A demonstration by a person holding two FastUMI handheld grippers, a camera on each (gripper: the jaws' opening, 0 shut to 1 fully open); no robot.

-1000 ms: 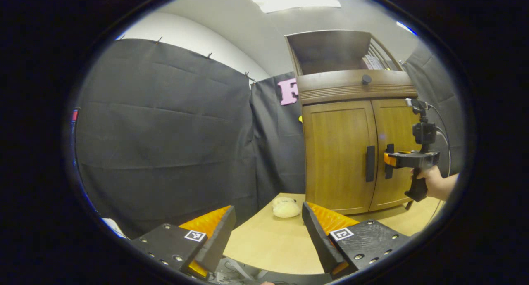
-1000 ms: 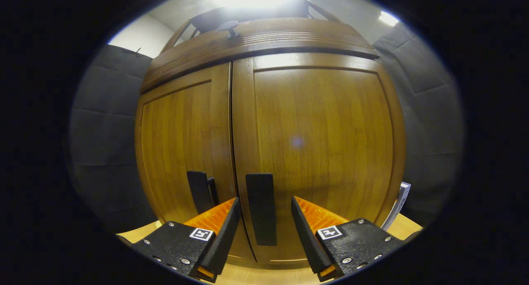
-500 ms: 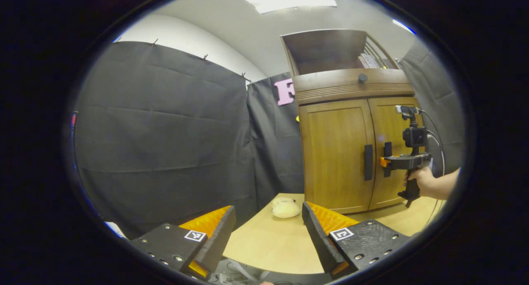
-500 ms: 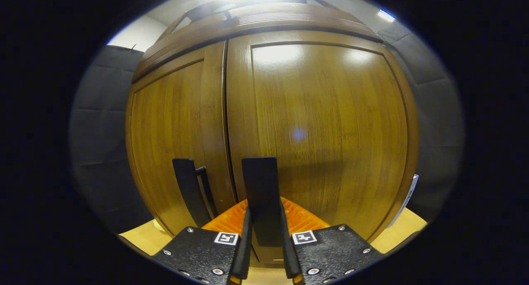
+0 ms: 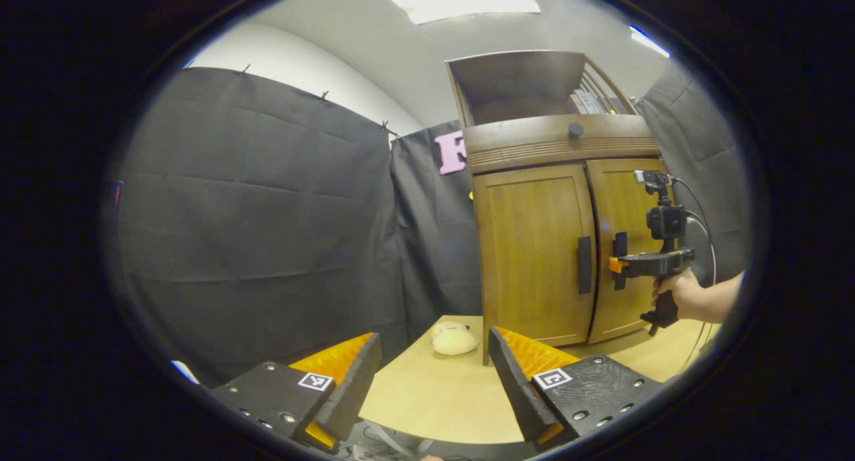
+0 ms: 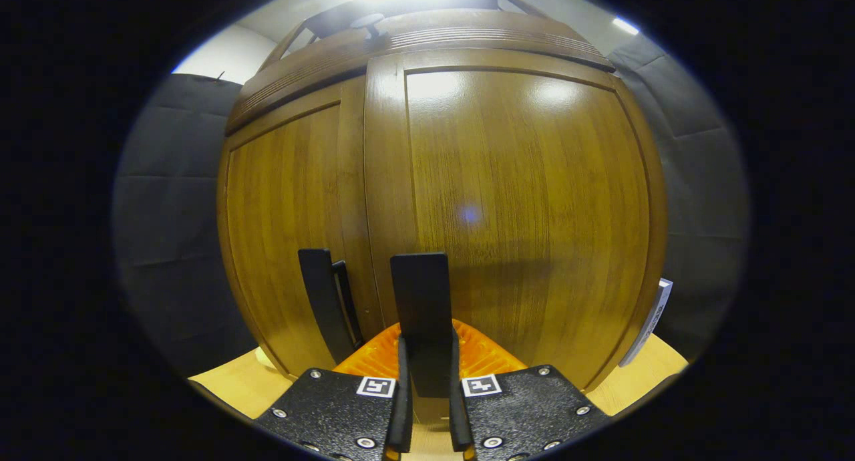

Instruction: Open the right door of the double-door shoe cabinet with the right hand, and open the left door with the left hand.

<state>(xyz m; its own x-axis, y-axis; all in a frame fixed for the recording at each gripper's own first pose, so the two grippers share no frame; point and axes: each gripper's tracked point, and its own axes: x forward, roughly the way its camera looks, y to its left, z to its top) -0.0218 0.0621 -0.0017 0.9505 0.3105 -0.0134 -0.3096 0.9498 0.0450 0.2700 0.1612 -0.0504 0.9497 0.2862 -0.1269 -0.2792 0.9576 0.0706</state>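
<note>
The wooden shoe cabinet (image 5: 561, 147) stands on the table's far right side. My right gripper (image 6: 425, 381) is shut on the black vertical handle (image 6: 421, 300) of the right door (image 6: 521, 200). That door's inner edge seems to stand slightly forward of the left door (image 6: 287, 214). The left door's black handle (image 6: 324, 300) is free beside it. In the left gripper view, a hand (image 5: 681, 294) holds the right gripper (image 5: 618, 266) at the right door's handle, next to the left door (image 5: 534, 247). My left gripper (image 5: 434, 374) is open, low and well away from the cabinet.
A pale, rounded soft object (image 5: 454, 341) lies on the wooden table (image 5: 434, 401) near the cabinet's left corner. Above the doors are a drawer front with a knob (image 5: 575, 129) and an open shelf (image 5: 528, 87). A white card (image 6: 651, 321) leans at the cabinet's right side.
My right gripper went from open around the right door's handle to shut on it. The left gripper stayed open while its view drifted, shifting the cabinet slightly left.
</note>
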